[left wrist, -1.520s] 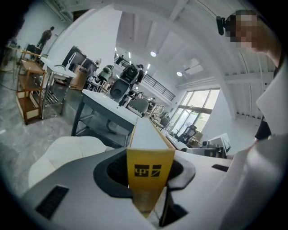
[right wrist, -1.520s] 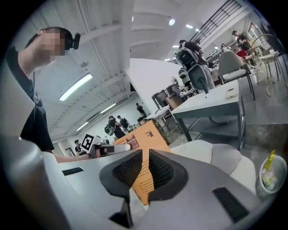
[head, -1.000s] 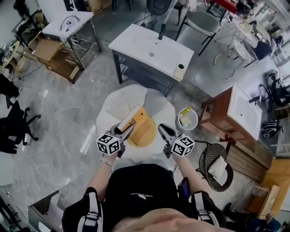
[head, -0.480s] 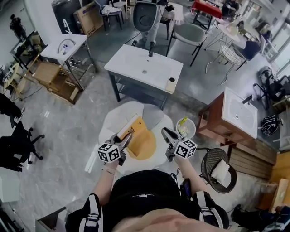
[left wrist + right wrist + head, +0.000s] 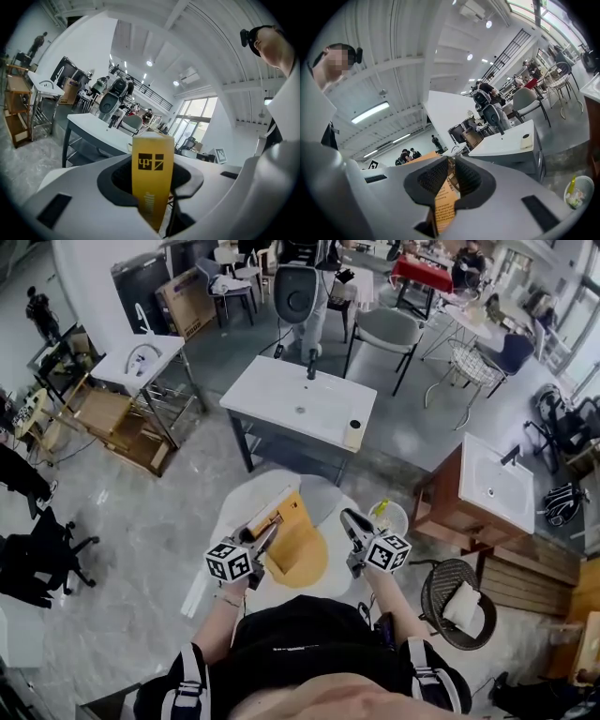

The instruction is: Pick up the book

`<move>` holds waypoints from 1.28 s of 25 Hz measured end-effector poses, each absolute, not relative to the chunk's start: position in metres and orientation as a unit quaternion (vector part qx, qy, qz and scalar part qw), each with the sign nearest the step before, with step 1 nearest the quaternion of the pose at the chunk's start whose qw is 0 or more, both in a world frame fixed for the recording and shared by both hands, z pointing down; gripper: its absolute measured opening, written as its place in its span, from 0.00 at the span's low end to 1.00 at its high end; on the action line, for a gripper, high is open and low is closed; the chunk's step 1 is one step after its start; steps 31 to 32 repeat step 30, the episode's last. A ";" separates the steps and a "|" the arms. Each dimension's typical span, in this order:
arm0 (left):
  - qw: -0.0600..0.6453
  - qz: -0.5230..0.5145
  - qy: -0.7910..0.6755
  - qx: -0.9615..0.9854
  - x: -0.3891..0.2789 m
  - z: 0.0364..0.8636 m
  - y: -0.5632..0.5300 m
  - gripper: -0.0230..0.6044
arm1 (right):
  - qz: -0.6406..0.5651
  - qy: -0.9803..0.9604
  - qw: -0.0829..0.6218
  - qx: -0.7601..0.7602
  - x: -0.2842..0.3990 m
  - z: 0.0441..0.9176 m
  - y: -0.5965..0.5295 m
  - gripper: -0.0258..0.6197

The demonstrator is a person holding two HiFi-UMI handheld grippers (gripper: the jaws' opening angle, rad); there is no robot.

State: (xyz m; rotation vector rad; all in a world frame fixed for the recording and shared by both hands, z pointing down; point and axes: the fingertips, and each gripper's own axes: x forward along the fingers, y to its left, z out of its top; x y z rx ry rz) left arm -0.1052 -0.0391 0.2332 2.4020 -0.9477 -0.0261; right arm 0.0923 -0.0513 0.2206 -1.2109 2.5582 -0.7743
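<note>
The book (image 5: 296, 540) has an orange-yellow cover and hangs above the round white table (image 5: 228, 507), tilted, with one edge in my left gripper (image 5: 265, 530). In the left gripper view the book's yellow spine (image 5: 152, 180) with a black square logo stands upright between the two pads, and the left gripper (image 5: 153, 187) is shut on it. My right gripper (image 5: 350, 518) is held to the right of the book, apart from it, with its jaws together. In the right gripper view the right gripper (image 5: 451, 174) shows only a thin slit, through which the book's printed orange cover (image 5: 444, 206) appears.
A white rectangular table (image 5: 300, 399) stands beyond the round one. A small white bin (image 5: 388, 516) with a bottle sits at the right, next to a wooden sink cabinet (image 5: 473, 498) and a wire chair (image 5: 455, 592). Wooden shelves (image 5: 112, 418) stand at the left.
Both grippers have risen, the left one carrying the book higher above the round table. The head view has tipped up and shows more of the room.
</note>
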 end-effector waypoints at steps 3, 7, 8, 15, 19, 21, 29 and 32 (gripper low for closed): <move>0.269 -0.008 -0.354 0.896 -0.104 0.229 -0.043 0.28 | -0.249 0.873 0.105 -0.406 0.087 0.216 -0.053 0.13; 0.268 -0.007 -0.353 0.896 -0.100 0.232 -0.042 0.28 | -0.218 0.886 0.074 -0.402 0.076 0.220 -0.050 0.13; 0.268 -0.008 -0.352 0.897 -0.100 0.231 -0.042 0.28 | -0.217 0.888 0.072 -0.399 0.073 0.220 -0.050 0.13; 0.271 -0.010 -0.352 0.896 -0.099 0.231 -0.039 0.28 | -0.224 0.896 0.069 -0.378 0.061 0.225 -0.044 0.13; 0.278 -0.013 -0.350 0.894 -0.100 0.230 -0.040 0.28 | -0.231 0.894 0.073 -0.376 0.057 0.224 -0.046 0.13; 0.280 -0.012 -0.352 0.893 -0.099 0.231 -0.038 0.28 | -0.234 0.894 0.074 -0.374 0.058 0.225 -0.043 0.13; 0.287 -0.011 -0.358 0.888 -0.105 0.235 -0.042 0.28 | -0.249 0.886 0.085 -0.383 0.066 0.231 -0.046 0.13; 0.289 -0.012 -0.360 0.887 -0.107 0.234 -0.043 0.28 | -0.251 0.885 0.086 -0.383 0.065 0.231 -0.046 0.13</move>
